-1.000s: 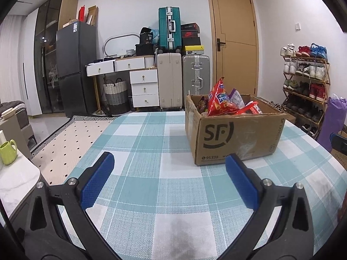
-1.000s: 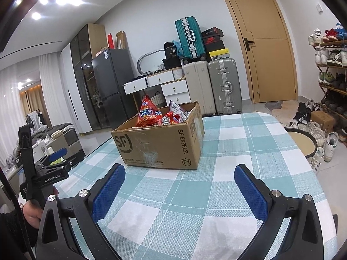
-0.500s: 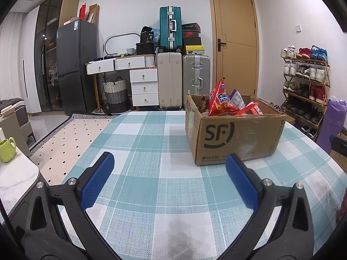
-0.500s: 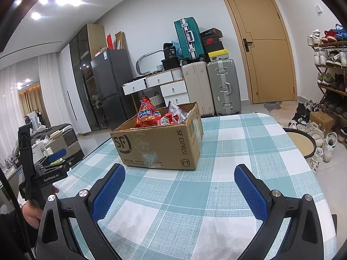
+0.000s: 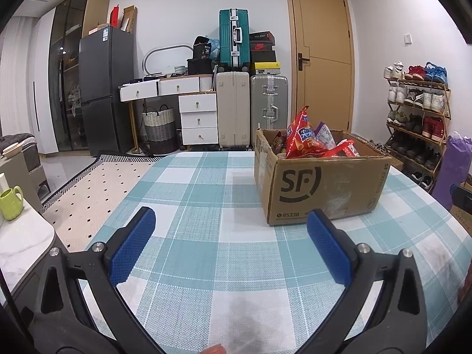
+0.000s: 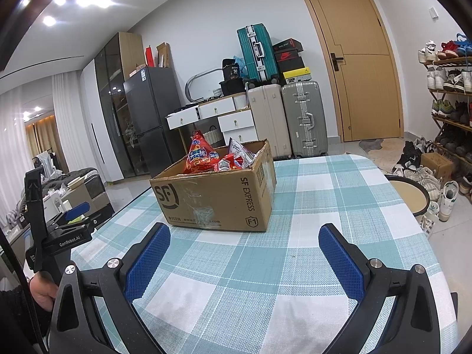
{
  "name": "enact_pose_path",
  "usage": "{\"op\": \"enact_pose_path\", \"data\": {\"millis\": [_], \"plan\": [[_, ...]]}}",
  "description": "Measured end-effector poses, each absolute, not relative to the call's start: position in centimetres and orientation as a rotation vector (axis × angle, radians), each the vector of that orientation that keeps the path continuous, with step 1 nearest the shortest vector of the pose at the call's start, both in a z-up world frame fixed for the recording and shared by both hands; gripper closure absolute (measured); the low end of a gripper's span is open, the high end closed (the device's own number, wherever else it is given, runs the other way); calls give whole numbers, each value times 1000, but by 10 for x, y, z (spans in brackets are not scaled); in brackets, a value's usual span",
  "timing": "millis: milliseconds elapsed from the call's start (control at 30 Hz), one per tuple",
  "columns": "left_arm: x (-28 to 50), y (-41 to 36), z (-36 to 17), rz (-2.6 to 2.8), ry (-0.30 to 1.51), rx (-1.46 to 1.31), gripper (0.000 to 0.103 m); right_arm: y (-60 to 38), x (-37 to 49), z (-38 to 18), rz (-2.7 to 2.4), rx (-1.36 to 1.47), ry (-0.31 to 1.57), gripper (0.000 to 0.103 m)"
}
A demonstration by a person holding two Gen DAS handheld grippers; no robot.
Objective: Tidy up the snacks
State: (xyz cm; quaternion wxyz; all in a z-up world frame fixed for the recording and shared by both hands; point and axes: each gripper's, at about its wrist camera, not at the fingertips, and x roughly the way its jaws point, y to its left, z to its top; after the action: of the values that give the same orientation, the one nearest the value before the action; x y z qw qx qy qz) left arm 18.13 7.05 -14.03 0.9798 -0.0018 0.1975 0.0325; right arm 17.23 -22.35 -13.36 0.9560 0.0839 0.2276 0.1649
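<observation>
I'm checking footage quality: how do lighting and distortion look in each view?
Left wrist view: even light, sharp cardboard box, door edges bowed by the fisheye. Right wrist view: ceiling spotlights flare white, dark vignette corners, box still crisp.

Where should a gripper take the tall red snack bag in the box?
Pinch the red snack bag at its peaked top, coming from above: it stands upright, clear of the cardboard box rim, while its lower part sits behind the box wall among other packets.
</observation>
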Motion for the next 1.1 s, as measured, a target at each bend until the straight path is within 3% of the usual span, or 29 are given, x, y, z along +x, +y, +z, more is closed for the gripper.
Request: {"op": "enact_pose_path", "data": {"millis": [1100], "plan": [[182, 70, -142, 64, 410, -9, 1, -224, 171, -134, 334, 169, 461, 1]]}}
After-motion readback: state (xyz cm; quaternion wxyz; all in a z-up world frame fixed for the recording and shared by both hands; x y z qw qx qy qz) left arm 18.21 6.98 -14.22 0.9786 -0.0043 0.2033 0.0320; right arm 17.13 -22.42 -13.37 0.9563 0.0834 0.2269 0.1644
